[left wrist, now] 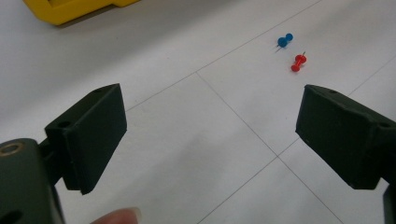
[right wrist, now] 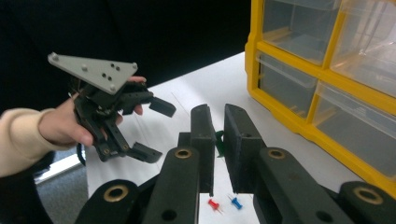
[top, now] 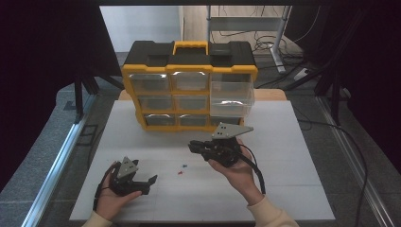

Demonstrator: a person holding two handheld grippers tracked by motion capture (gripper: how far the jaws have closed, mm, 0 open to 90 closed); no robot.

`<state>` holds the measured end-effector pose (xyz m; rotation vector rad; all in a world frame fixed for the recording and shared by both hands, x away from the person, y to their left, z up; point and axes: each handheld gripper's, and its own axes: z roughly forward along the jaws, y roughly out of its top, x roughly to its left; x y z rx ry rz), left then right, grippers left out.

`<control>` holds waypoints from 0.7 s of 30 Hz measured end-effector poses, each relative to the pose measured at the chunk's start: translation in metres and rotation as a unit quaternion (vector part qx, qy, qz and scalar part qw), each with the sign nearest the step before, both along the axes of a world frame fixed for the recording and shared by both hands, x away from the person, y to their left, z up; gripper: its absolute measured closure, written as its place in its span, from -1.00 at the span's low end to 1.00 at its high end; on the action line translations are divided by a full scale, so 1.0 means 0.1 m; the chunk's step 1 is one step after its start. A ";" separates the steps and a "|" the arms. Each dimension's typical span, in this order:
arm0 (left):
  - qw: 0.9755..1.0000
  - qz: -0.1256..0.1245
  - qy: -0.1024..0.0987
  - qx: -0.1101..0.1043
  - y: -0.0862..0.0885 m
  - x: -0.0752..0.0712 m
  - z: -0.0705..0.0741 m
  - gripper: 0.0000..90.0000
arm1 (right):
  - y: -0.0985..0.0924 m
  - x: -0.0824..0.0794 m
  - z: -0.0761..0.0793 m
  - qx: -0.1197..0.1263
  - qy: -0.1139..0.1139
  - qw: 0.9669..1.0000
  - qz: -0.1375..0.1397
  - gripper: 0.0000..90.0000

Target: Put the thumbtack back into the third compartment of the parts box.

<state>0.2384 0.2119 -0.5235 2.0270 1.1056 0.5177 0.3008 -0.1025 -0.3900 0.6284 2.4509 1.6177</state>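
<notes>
Rt gripper [right wrist: 219,116] jaws clamped on green pin [right wrist: 218,143]; grip to be held firm, pin carried level to open drawer [top: 231,97]. Lt gripper [left wrist: 212,100] jaws apart.

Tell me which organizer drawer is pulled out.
The right-hand drawer of the middle row on the yellow organizer: it juts forward, while the others sit flush.

Pushpins: three — one red pushpin [left wrist: 298,62], one blue pushpin [left wrist: 284,40], one green pushpin [right wrist: 219,143]. Drawer organizer [top: 189,87]: one. Grippers: two.
</notes>
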 end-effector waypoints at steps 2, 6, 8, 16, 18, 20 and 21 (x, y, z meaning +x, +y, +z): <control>1.000 0.002 0.000 0.000 0.00 0.00 0.00 -0.79 | 0.00 -0.01 0.04 0.003 0.000 1.000 -0.001 0.83; 1.000 0.003 0.000 0.001 0.01 0.00 0.00 -0.79 | 0.00 -0.02 0.11 0.010 -0.007 1.000 -0.006 0.83; 1.000 0.005 0.000 0.000 0.01 -0.01 0.00 -0.79 | -0.01 -0.02 0.14 0.009 -0.011 1.000 -0.009 0.83; 1.000 0.005 0.001 0.001 0.01 -0.02 0.00 -0.79 | -0.05 -0.01 0.27 0.025 -0.015 0.999 -0.013 0.83; 1.000 0.002 0.001 0.003 0.00 -0.02 0.00 -0.79 | -0.04 -0.01 0.34 0.035 -0.015 0.999 -0.008 0.83; 1.000 0.002 0.002 0.002 -0.01 -0.02 -0.01 -0.79 | -0.04 0.01 0.49 0.048 -0.021 0.999 -0.005 0.83; 1.000 0.002 0.002 0.002 -0.01 -0.02 -0.01 -0.79 | -0.03 0.01 0.54 0.047 -0.028 0.998 -0.006 0.83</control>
